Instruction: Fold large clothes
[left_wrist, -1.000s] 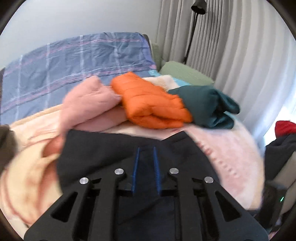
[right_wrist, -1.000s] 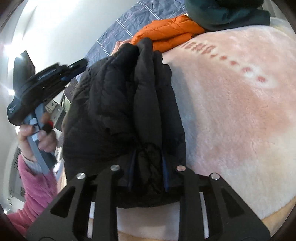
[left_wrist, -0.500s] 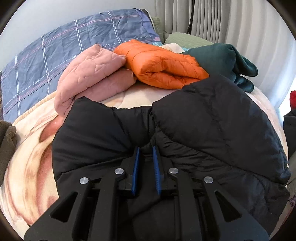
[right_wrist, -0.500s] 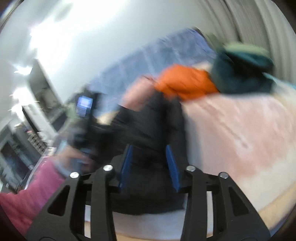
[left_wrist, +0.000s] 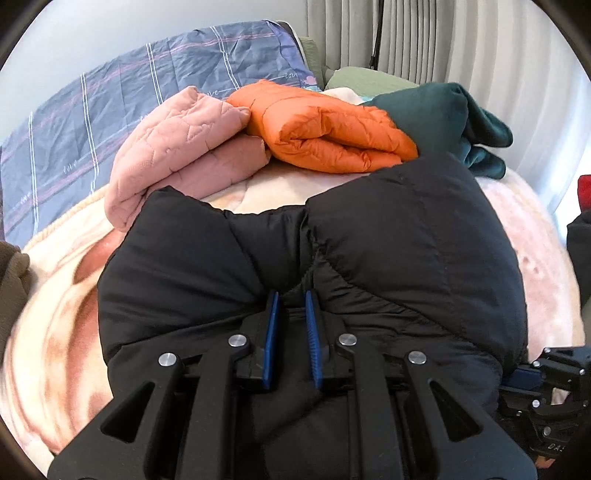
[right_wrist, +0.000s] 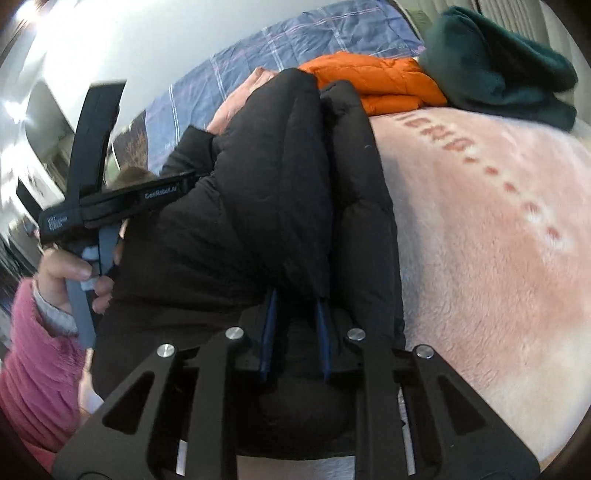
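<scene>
On the bed (left_wrist: 55, 332), the jacket (left_wrist: 406, 240) has dropped from mid-air and lies doubled; left gripper (left_wrist: 291, 332) pinches it, right gripper (right_wrist: 295, 328) is closing on its edge — fold likely nearly done.

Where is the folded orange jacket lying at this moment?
In the left wrist view, the orange jacket lies at the far side of the bed, between the pink quilted garment on its left and the dark green garment on its right.
</scene>
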